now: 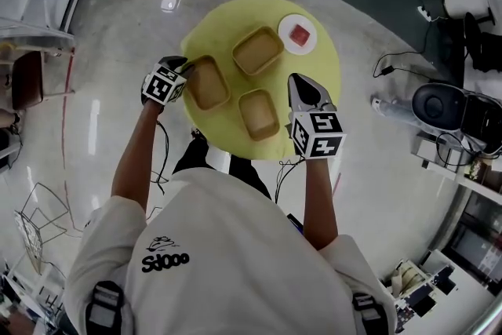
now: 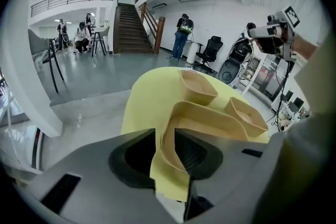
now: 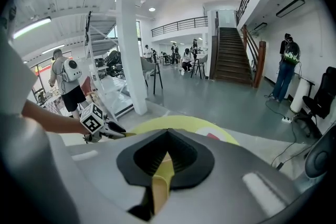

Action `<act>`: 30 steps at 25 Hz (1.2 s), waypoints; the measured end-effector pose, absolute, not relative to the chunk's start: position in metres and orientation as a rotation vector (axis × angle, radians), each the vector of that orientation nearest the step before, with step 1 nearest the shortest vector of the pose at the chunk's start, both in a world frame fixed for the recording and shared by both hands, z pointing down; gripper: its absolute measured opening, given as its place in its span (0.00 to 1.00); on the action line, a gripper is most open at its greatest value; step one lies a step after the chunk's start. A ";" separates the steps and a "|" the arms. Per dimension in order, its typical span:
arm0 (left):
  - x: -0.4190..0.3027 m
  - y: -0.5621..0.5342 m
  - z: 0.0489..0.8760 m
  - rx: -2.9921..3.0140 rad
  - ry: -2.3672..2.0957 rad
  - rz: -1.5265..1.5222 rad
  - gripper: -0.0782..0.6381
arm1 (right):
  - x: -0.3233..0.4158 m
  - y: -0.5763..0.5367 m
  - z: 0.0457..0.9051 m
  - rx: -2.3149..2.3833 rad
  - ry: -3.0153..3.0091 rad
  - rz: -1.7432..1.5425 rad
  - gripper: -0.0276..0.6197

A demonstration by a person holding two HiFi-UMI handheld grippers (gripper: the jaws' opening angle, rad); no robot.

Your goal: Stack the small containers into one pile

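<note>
Three tan shallow containers lie apart on a round yellow table [image 1: 323, 67]: a left one [image 1: 208, 84], a far one [image 1: 257, 51] and a near one [image 1: 259, 114]. My left gripper [image 1: 188, 71] is at the left container's outer rim. In the left gripper view that rim [image 2: 167, 136] stands in the gap between the jaws [image 2: 165, 134], which are spread and not pressing on it. Beyond it are the far container [image 2: 197, 85] and the near container [image 2: 247, 113]. My right gripper [image 1: 296, 81] hovers just right of the near container, with its fingertips together [image 3: 168, 134] and nothing held.
A white plate [image 1: 299, 34] with a red piece on it sits at the table's far right. Black equipment [image 1: 439, 102] and cables lie on the floor to the right. White shelving [image 1: 23, 27] stands at the left. People and a staircase [image 2: 131, 29] are far behind.
</note>
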State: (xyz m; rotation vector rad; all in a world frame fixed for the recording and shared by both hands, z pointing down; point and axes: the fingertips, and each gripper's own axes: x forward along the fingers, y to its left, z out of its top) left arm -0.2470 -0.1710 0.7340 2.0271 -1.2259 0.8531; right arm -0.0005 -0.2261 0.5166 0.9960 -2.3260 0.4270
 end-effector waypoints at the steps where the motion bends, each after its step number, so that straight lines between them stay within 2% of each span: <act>1: -0.247 -0.171 0.736 2.021 -1.227 0.839 0.26 | 0.001 -0.225 0.518 1.000 -2.322 0.431 0.06; 5: -0.248 -0.170 0.737 1.999 -1.249 0.825 0.17 | 0.007 -0.221 0.519 1.010 -2.313 0.436 0.06; 17: -0.241 -0.174 0.684 2.001 -1.272 0.601 0.16 | 0.030 -0.208 0.506 1.056 -2.332 0.425 0.06; 23: -0.180 -0.174 0.653 2.108 -1.105 0.557 0.16 | 0.048 -0.200 0.499 1.110 -2.333 0.432 0.06; 30: -0.114 -0.164 0.668 2.124 -0.965 0.623 0.16 | 0.072 -0.189 0.497 1.192 -2.315 0.463 0.06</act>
